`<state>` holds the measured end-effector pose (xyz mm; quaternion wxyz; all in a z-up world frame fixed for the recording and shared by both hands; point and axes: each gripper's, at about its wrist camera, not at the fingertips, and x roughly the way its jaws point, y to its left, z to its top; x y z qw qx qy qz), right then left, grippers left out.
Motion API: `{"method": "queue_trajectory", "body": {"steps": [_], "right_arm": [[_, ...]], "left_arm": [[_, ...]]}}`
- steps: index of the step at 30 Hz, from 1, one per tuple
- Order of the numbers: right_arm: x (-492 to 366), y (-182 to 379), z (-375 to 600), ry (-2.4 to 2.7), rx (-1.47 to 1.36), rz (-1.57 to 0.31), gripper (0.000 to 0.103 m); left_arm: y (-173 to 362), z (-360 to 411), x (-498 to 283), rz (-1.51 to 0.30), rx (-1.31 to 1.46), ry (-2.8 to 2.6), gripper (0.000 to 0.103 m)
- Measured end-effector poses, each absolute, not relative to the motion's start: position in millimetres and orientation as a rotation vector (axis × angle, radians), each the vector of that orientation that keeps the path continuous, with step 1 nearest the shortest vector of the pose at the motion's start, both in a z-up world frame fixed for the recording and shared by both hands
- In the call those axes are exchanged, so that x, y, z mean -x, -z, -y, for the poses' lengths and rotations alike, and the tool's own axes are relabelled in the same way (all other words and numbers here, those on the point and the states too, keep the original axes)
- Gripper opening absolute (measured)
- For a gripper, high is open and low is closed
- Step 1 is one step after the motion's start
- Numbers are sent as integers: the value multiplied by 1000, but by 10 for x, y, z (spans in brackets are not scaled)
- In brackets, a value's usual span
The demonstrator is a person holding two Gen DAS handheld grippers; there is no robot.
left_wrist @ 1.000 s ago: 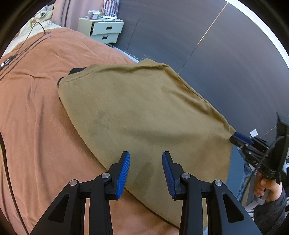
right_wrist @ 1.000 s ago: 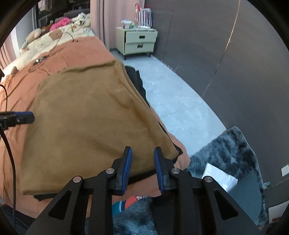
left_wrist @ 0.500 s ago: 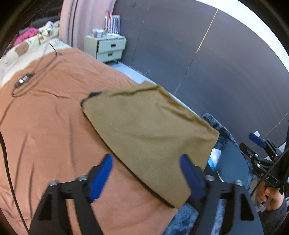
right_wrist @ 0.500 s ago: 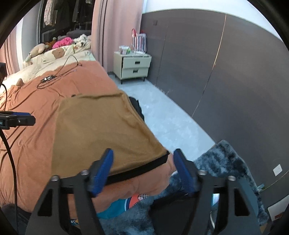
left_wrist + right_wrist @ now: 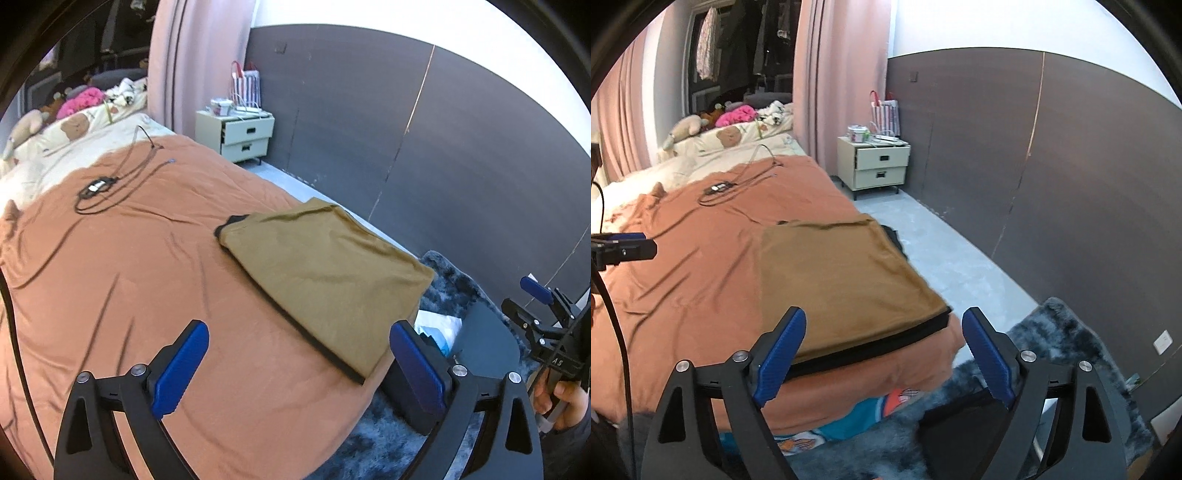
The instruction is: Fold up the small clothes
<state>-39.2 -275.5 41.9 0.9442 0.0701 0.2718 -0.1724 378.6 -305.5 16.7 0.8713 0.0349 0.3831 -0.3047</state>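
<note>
An olive-brown garment [image 5: 325,273] is seen lying folded into a flat rectangle on the rust-orange bedspread [image 5: 129,280], at the corner of the bed where its foot edge meets the side edge facing the dark panelled wall [image 5: 461,155]. A black layer shows along the garment's foot-side edge (whether this is a lining or a second piece cannot be told).

The left gripper [image 5: 299,369] is held above the foot edge of the bed, clear of the cloth; its jaws are opening and stand wide, with nothing pressed between the blue pads, though the garment's near corner is framed between them. The right gripper [image 5: 886,354] is likewise held off the foot edge, its jaws opening and wide apart, nothing gripped; the garment's black-edged border is seen through the gap. In the left wrist view the right gripper appears at the right margin, with the hand [image 5: 561,398] that carries it partly shown.

A coil of black cable [image 5: 107,188] with a small device lies on the bedspread toward the head of the bed, well apart from the garment. A cream bedside cabinet [image 5: 879,166] stands against the wall beyond the bed, and a dark shaggy rug [image 5: 1052,347] lies on the floor by the foot corner.
</note>
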Motion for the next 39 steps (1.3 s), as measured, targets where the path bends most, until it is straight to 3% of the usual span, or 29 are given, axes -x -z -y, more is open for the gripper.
{"method": "queue_trajectory", "body": {"steps": [12, 39], "right_arm": [[991, -527, 2667, 258, -206, -492, 103], [1976, -546, 2220, 42, -76, -363, 103]], "left_arm": [[-554, 2314, -3021, -705, -40, 552, 102], [-764, 677, -1212, -489, 107, 319, 102]]}}
